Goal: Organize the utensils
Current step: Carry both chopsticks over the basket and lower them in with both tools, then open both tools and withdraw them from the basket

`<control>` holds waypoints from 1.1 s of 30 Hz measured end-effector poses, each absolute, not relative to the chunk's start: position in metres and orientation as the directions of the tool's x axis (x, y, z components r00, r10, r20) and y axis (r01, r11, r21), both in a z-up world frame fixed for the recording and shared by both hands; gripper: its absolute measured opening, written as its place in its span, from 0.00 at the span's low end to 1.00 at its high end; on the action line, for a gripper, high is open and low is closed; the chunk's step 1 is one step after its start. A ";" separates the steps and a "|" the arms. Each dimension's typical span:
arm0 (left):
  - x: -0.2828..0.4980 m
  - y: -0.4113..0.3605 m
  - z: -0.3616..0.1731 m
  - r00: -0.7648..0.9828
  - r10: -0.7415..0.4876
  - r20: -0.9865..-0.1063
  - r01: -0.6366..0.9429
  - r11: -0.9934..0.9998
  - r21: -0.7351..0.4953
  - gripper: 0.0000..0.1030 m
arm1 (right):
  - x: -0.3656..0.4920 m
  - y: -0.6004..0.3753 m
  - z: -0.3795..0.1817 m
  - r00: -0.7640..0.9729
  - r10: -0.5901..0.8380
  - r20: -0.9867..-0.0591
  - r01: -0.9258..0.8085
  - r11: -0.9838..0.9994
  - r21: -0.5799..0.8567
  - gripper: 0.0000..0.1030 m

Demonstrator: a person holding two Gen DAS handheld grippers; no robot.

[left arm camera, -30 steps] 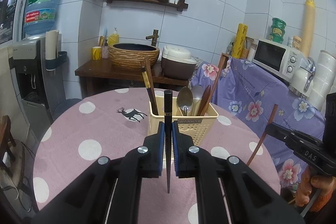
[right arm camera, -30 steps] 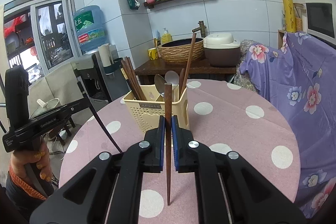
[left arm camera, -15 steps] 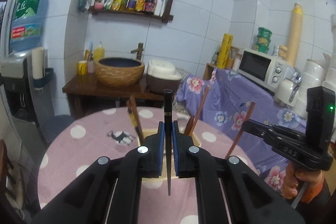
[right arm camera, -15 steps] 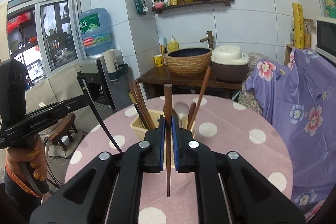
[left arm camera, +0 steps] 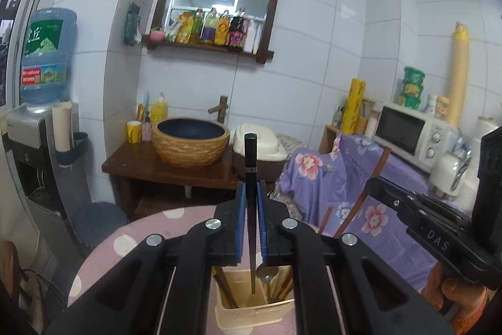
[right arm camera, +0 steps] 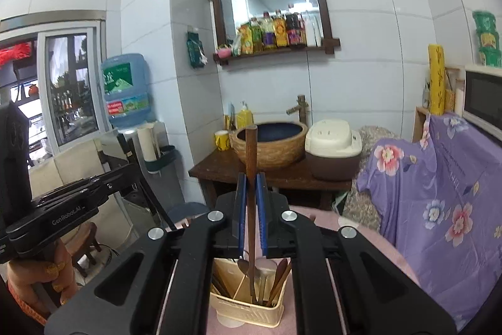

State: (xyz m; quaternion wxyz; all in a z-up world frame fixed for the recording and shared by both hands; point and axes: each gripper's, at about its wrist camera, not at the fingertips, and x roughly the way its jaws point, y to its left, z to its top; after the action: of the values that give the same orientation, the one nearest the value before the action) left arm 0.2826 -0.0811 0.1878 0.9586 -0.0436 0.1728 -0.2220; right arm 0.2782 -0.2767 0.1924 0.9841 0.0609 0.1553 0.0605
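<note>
Both hands [left arm camera: 451, 300] level above caddy [left arm camera: 251, 308].

A round table [left arm camera: 131, 244] under a pink cloth with white dots carries a cream slotted utensil caddy [left arm camera: 251, 314] — standing upright at about six o'clock in both wrist views. In the right wrist view the caddy [right arm camera: 248, 311] sits on the pink cloth [right arm camera: 373, 244], which spreads away toward three o'clock. At twelve o'clock beyond the table stands a dark wooden counter [left arm camera: 141, 159]; directly on it rest a woven-sided basin [left arm camera: 191, 145], a yellow mug [left arm camera: 134, 131] at its nine o'clock side, and a white-and-brown rice cooker [right arm camera: 332, 153] at its three o'clock side.
</note>
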 end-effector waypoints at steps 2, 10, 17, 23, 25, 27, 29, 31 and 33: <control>0.289 -0.085 0.166 0.838 -0.423 -0.346 0.393 0.906 -0.156 0.08 | 0.285 -0.275 0.172 0.938 0.126 -0.324 -0.086 0.987 0.133 0.07; 0.296 -0.089 0.098 0.818 -0.388 -0.425 0.357 0.921 -0.153 0.08 | 0.301 -0.276 0.110 0.903 0.116 -0.413 -0.055 0.986 0.155 0.07; 0.293 -0.089 0.073 0.817 -0.378 -0.434 0.344 0.925 -0.158 0.08 | 0.297 -0.275 0.094 0.918 0.074 -0.389 -0.029 0.992 0.120 0.08; 0.265 -0.080 0.084 0.856 -0.370 -0.362 0.347 0.929 -0.129 0.53 | 0.272 -0.278 0.095 0.945 0.035 -0.324 -0.007 0.996 0.088 0.43; 0.252 -0.071 0.087 0.873 -0.360 -0.329 0.335 0.933 -0.133 0.67 | 0.258 -0.277 0.093 0.951 0.009 -0.308 0.011 0.998 0.065 0.46; 0.234 -0.064 0.086 0.888 -0.347 -0.303 0.329 0.938 -0.109 0.81 | 0.238 -0.277 0.087 0.956 -0.013 -0.291 0.032 0.997 0.063 0.60; 0.213 -0.057 0.080 0.901 -0.327 -0.284 0.317 0.945 -0.083 0.89 | 0.214 -0.276 0.074 0.961 -0.015 -0.277 0.036 0.997 0.073 0.70; 0.192 -0.050 0.070 0.904 -0.329 -0.272 0.321 0.944 -0.076 0.93 | 0.192 -0.275 0.061 0.956 -0.023 -0.291 0.044 0.997 0.066 0.70; 0.168 -0.042 0.055 0.911 -0.310 -0.273 0.304 0.950 -0.066 0.95 | 0.163 -0.270 0.044 0.952 -0.045 -0.301 0.066 0.996 0.060 0.76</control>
State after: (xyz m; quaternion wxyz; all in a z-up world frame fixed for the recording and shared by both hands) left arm 0.1676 -0.0423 0.0548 0.9773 -0.0111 0.1414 -0.1572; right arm 0.1632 -0.2703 0.0436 0.9874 0.0346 0.1517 -0.0279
